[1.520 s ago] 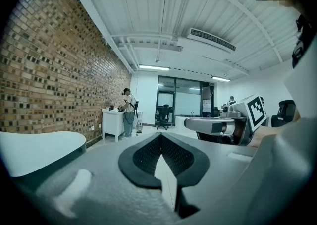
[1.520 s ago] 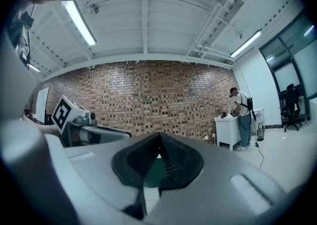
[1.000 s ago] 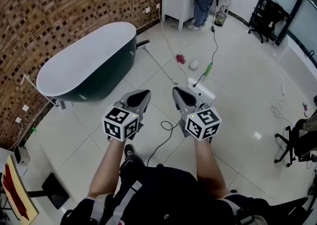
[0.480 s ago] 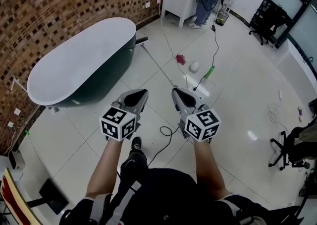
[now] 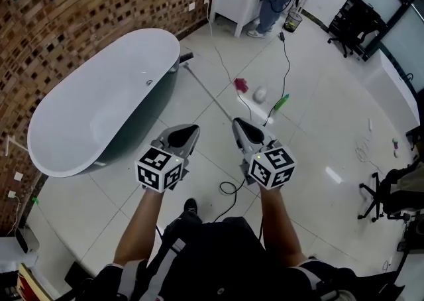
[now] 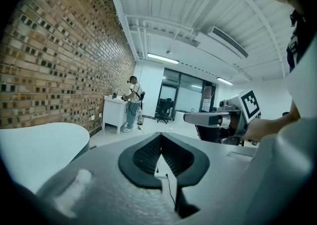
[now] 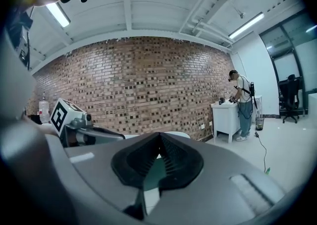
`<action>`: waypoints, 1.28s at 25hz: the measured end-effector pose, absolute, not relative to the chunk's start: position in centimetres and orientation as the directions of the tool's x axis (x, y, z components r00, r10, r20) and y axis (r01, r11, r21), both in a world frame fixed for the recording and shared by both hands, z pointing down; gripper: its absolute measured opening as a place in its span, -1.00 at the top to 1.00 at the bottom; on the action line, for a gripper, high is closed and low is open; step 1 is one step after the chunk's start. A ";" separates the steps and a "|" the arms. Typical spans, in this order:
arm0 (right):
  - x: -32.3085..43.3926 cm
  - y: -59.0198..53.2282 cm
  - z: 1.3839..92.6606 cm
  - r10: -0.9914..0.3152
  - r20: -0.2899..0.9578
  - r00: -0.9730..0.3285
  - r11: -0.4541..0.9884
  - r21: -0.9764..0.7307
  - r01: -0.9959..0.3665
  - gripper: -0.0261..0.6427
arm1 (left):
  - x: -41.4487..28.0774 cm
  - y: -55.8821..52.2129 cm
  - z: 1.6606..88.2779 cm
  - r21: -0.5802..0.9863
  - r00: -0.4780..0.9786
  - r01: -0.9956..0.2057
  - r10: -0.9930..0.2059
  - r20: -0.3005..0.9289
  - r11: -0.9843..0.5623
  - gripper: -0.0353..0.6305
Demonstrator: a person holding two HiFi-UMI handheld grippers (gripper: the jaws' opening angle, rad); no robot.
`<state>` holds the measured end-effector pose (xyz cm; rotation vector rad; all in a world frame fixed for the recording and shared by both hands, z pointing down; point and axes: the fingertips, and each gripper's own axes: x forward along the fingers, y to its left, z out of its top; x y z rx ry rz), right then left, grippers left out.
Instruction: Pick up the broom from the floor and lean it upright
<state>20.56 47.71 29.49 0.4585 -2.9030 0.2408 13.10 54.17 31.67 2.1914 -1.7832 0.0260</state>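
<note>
I see both hand-held grippers, left (image 5: pixel 189 131) and right (image 5: pixel 242 128), shut narrow and empty at frame centre. The broom (image 5: pixel 205 84) lies on the floor just above them, beside the tub (image 5: pixel 99 107), and a cable (image 5: pixel 228 190) loops below.

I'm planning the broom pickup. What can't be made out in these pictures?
Head view: the broom has its near end hidden behind the right hand-held gripper; its far end by the bathtub is too small to read.
Head view: red item and white item, too small to identify.
Both gripper views: each gripper's body fills the foreground; no broom shows.
</note>
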 end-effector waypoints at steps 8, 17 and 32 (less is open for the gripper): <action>17.6 42.4 30.1 -0.360 0.236 -0.903 0.910 -0.123 -0.395 0.91 | 9.2 48.4 32.8 0.253 0.284 -0.940 -0.937 0.205 -0.229 0.89; 13.8 32.3 31.4 -0.374 0.182 -0.909 0.898 -0.173 -0.404 0.91 | 6.0 38.6 34.7 0.232 0.308 -0.939 -0.919 0.245 -0.253 0.89; 12.9 14.6 33.1 -0.459 0.188 -0.868 0.826 -0.270 -0.495 0.91 | 5.8 19.5 36.8 0.152 0.444 -0.895 -0.808 0.388 -0.419 0.89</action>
